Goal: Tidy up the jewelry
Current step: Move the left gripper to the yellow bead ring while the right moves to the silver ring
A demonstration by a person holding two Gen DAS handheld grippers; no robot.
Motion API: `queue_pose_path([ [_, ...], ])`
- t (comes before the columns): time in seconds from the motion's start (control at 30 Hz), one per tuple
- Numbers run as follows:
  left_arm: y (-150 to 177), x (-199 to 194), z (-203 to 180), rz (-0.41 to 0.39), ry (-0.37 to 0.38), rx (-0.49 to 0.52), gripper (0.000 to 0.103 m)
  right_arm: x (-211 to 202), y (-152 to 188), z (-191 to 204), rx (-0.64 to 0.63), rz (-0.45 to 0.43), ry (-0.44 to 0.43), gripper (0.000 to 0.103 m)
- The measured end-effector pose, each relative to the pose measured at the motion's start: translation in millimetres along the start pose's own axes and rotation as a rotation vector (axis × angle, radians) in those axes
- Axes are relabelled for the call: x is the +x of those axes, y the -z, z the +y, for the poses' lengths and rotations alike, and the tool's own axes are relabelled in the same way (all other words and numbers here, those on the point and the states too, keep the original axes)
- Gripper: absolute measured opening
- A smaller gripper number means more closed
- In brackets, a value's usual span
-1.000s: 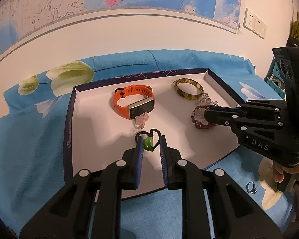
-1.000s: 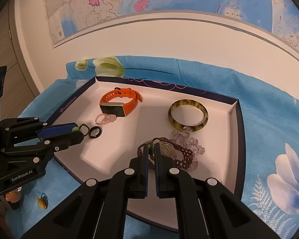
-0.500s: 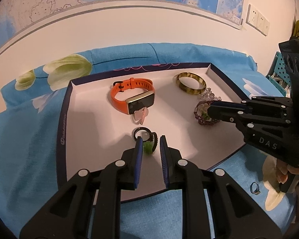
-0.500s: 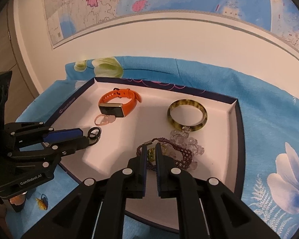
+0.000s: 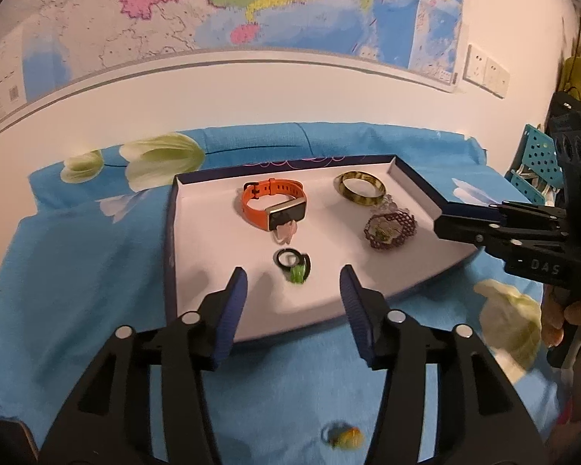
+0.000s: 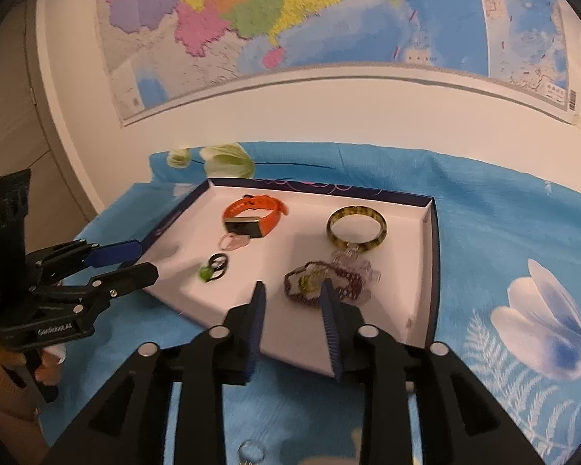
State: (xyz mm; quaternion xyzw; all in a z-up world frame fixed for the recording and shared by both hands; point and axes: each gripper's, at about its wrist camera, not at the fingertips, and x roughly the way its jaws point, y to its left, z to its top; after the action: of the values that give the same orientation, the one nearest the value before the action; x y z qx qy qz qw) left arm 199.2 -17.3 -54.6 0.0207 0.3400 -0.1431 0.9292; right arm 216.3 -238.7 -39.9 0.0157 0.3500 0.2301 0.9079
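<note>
Tools (image 5: 292, 290) (image 6: 292, 302) both just opened, empty, above the tray (image 5: 213, 271).

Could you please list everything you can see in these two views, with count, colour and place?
tray: one, white inside with dark blue rim, on the cloth
cloth: one, blue with pale flowers, under the tray
watch: one, orange strap, rear left of the tray
pink charm: one, pale pink, touching the watch
bangle: one, mottled olive-brown, rear right of the tray
beaded bracelet: one, dark purple, in front of the bangle
black cord with green charm: one, front middle of the tray
small ring: one, blurred, on the cloth near the left camera
map: one, multicoloured, on the wall
left hand-held gripper: black, blue pads, open, just been opening
right hand-held gripper: same, open, just been opening
</note>
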Motion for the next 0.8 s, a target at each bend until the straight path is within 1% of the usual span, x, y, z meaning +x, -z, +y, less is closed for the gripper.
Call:
queue_pose_path([
  [0.17,16.1,-17.5,-0.4,-0.006,0.018,0.012,0.051,-12.9,19.1,5.6,-0.014,0.020,-0.014,0.031],
  [0.27,28.3,-23.4,-3.8,0.011,0.021,0.027,0.053,-17.5,32.2,9.3,-0.028,0.044,0.001,0.034],
  [0.5,58.0,-30.2,-18.2,0.062,0.053,0.061,0.053,-20.6,66.1,15.8,-0.033,0.118,0.003,0.034],
  [0.7,71.9,-34.5,-25.8,0.094,0.072,0.075,0.054,-20.0,82.8,23.1,-0.029,0.155,0.002,0.034],
  [0.8,75.6,-35.5,-27.8,0.107,0.079,0.084,0.054,-22.6,85.1,24.6,-0.022,0.152,0.005,0.035],
])
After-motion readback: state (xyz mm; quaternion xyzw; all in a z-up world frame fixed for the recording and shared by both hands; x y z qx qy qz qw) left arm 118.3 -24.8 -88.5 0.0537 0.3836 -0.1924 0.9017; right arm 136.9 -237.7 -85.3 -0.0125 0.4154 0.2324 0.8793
